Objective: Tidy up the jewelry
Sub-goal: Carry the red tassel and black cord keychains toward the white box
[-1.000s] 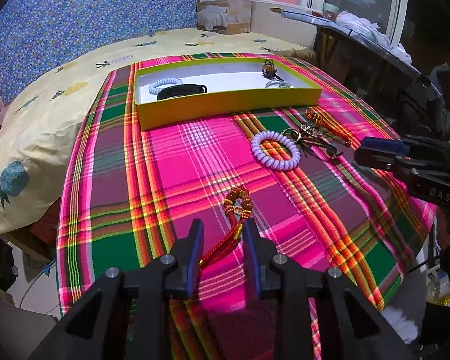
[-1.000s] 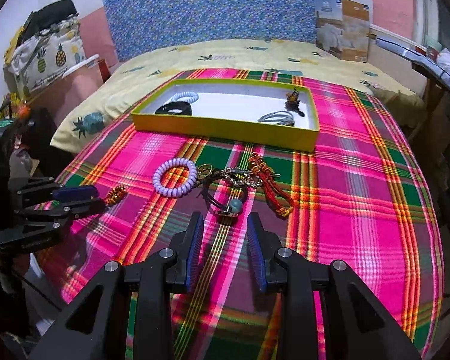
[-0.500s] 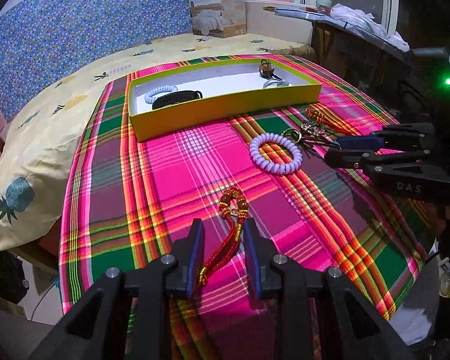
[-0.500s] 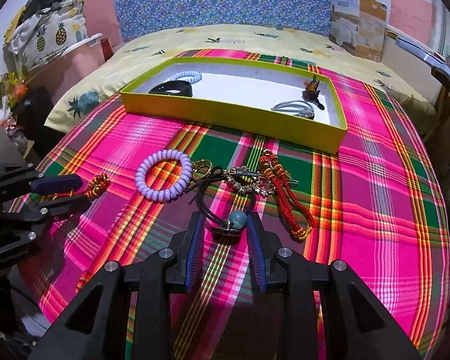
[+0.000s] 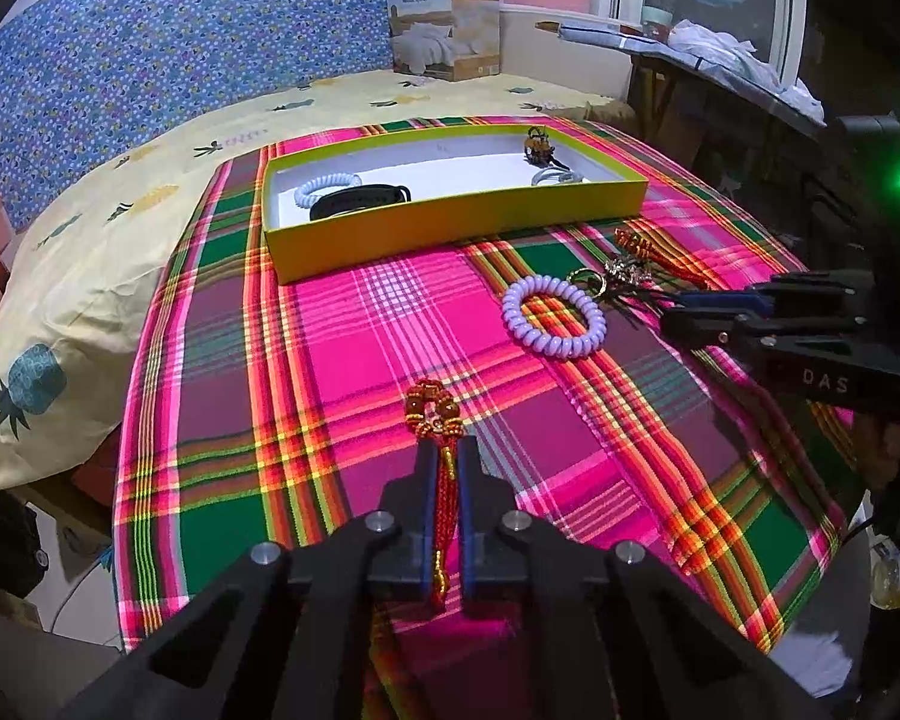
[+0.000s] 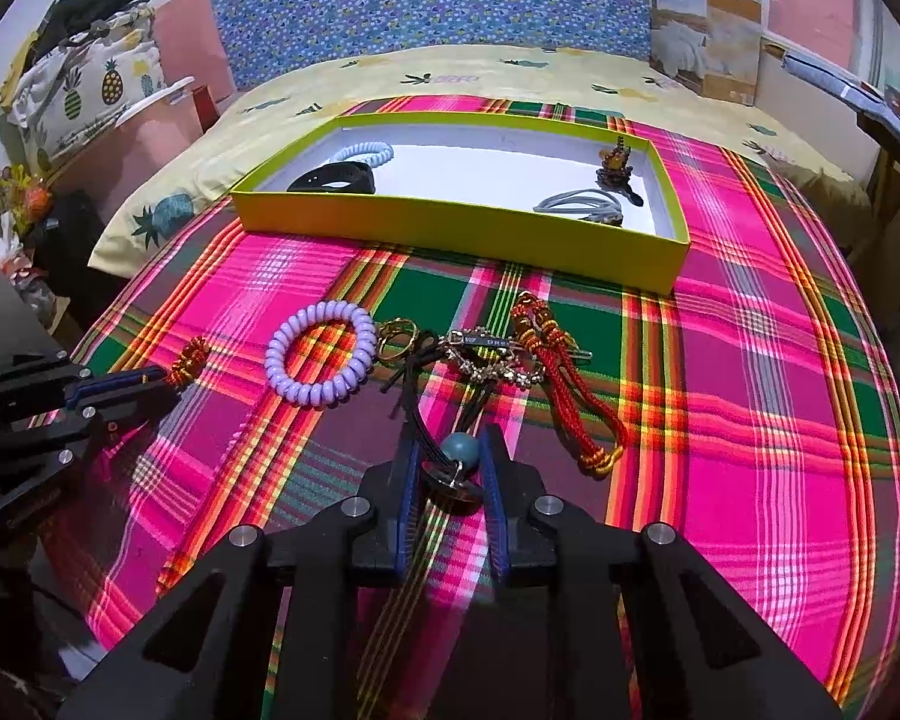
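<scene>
Left tool is pinched on the red braided cord with amber beads, cord running lengthwise between its fingers, bead knot poking out front toward the yellow-green shallow cardboard box straight ahead across the pink plaid cloth. Right tool sits spread around the black cord bracelet with a teal bead, not yet closed on it, box likewise dead ahead. Both look about equally far from the box; my guess is the left carries first since it already has a grip.
</scene>
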`<state>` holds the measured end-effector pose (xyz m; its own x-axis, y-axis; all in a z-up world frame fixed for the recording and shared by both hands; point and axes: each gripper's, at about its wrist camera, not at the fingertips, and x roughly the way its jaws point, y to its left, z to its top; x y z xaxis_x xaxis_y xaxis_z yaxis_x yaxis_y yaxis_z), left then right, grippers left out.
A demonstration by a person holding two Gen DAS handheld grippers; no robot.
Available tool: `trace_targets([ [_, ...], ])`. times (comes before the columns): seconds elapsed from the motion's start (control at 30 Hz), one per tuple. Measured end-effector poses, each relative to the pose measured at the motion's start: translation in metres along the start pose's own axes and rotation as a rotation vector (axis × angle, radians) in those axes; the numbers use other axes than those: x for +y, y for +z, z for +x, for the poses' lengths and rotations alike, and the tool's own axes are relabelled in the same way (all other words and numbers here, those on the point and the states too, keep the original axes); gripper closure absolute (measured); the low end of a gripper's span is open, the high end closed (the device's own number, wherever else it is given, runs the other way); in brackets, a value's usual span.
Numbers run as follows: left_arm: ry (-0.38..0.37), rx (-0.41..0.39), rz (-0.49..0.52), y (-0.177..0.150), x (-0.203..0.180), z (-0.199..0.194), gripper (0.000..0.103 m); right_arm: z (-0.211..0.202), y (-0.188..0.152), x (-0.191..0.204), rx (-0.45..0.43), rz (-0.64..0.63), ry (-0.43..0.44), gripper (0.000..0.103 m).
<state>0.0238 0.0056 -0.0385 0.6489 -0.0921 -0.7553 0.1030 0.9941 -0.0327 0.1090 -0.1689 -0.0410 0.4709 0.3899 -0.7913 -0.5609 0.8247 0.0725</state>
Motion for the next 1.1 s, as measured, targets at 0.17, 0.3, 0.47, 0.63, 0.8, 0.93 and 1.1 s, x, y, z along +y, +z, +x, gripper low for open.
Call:
trace_targets([
  [0.17, -0.007, -0.011, -0.01, 0.0, 0.0, -0.007, 0.097, -0.013, -0.006, 0.002, -0.015, 0.006, 0.015, 0.083],
  [0.3, -0.02, -0.027, -0.023, 0.001, -0.001, -0.015, 0.097, -0.027, -0.012, 0.004, -0.033, 0.011, 0.023, 0.083],
  [0.47, -0.039, -0.055, -0.035, 0.006, -0.002, -0.026, 0.097, -0.047, -0.014, 0.005, -0.075, 0.023, 0.024, 0.083],
  [0.63, -0.059, -0.089, -0.042, 0.013, -0.004, -0.04, 0.097, -0.062, -0.008, 0.006, -0.122, 0.03, 0.019, 0.083],
  [0.8, -0.062, -0.106, -0.047, 0.018, -0.003, -0.045, 0.097, -0.068, -0.002, 0.007, -0.145, 0.032, 0.022, 0.083],
  [0.93, -0.061, -0.106, -0.054, 0.022, -0.003, -0.043, 0.097, -0.068, 0.0, 0.006, -0.15, 0.038, 0.027, 0.083],
  [1.1, -0.061, -0.113, -0.054, 0.031, -0.002, -0.04, 0.097, -0.067, 0.007, 0.003, -0.159, 0.043, 0.027, 0.083],
])
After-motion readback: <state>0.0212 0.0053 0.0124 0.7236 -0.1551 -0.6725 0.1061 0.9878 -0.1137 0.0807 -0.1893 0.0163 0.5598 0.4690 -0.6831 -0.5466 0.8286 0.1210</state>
